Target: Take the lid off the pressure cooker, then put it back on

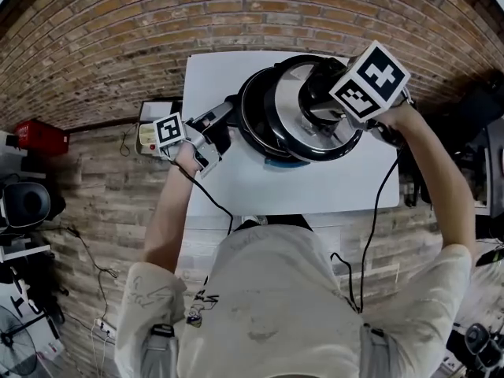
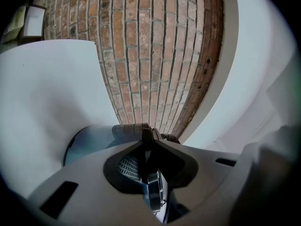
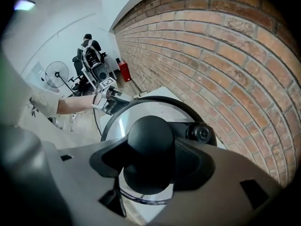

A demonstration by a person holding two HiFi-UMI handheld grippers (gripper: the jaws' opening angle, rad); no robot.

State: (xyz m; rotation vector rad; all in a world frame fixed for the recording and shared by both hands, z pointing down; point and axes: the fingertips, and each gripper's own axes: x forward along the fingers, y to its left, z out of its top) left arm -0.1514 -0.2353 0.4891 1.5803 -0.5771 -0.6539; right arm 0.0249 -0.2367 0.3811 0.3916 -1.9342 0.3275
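The right hand-held gripper (image 3: 149,166) clamps the knob (image 3: 149,142) of the lid (image 3: 117,126), holding it tilted over the pot (image 1: 250,128). The left hand-held gripper (image 2: 150,166) pinches the pot handle (image 2: 129,130), apparently to steady it on the counter (image 1: 315,181).

Left tongs (image 2: 149,146) level, clamped on black side handle (image 2: 140,131) of steel pressure cooker (image 1: 253,121); right tongs (image 3: 151,160) angled down, gripping round black lid knob (image 3: 149,138).

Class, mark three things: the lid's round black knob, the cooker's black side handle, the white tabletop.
Round black knob (image 3: 149,147): right gripper view, domed top.
Black side handle (image 1: 224,113): head view, mid-length.
White tabletop (image 1: 315,186): head view, bare front area.
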